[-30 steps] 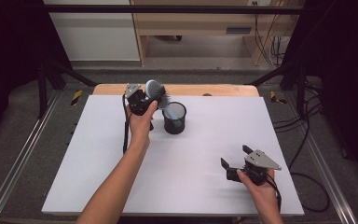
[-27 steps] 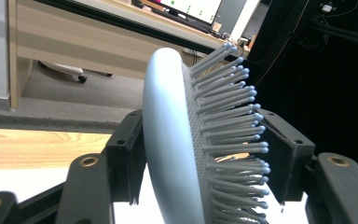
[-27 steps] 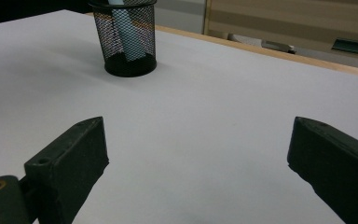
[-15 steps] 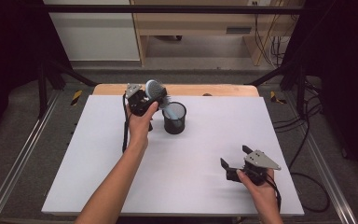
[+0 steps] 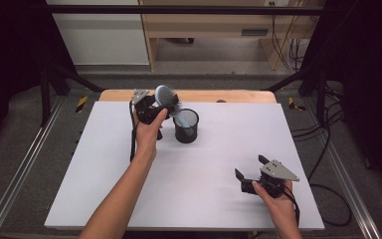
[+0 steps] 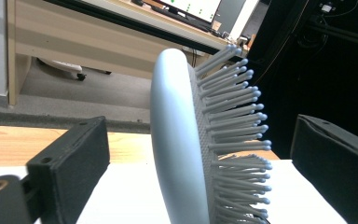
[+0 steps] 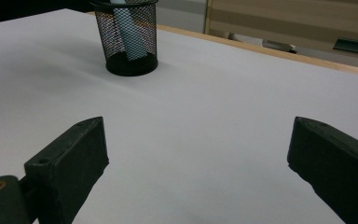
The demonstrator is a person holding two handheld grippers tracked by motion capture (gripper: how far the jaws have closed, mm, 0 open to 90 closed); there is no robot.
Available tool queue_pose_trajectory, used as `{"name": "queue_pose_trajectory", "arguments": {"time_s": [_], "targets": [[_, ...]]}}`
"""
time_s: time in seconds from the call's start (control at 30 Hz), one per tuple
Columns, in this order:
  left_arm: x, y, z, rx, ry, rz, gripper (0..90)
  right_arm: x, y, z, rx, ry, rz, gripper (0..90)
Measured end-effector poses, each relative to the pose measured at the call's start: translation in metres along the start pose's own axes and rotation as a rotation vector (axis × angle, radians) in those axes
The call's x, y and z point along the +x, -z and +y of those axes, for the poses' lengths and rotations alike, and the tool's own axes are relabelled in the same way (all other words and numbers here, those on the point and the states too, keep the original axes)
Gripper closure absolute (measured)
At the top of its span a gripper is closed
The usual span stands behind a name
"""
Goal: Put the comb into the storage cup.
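One hairbrush (image 5: 166,95) stood handle-down in the mesh cup (image 5: 186,126) at the desk's (image 5: 89,189) far edge, so the drop-in looked done, w/ only the pull-back left. Left tool (image 5: 155,105) sat around the brush head (image 6: 186,140), jaws spread, none touching as far as seen. Right tool (image 5: 252,175) rested open near the front, well apart. Nothing blocked the way out.

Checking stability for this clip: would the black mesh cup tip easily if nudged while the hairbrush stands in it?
Probably yes. The mesh cup looks light and narrow, and the hairbrush leans out with its head well above the rim. The left gripper sits around that head, fingers apart, so a sideways nudge there could lever the cup over.
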State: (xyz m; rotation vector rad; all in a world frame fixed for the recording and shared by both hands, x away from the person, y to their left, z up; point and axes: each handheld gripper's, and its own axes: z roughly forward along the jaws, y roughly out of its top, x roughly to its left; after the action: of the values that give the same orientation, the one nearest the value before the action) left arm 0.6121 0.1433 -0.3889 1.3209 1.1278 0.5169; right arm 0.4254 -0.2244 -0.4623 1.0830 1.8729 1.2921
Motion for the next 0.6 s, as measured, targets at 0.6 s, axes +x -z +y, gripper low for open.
{"name": "queue_pose_trajectory", "arguments": {"time_s": [0.6], "targets": [[-0.0039,0.0093,-0.0004,-0.037,-0.061,-0.009,2.0,0.0010,-0.0005,0.0002,0.003,0.005,0.005,5.0]]}}
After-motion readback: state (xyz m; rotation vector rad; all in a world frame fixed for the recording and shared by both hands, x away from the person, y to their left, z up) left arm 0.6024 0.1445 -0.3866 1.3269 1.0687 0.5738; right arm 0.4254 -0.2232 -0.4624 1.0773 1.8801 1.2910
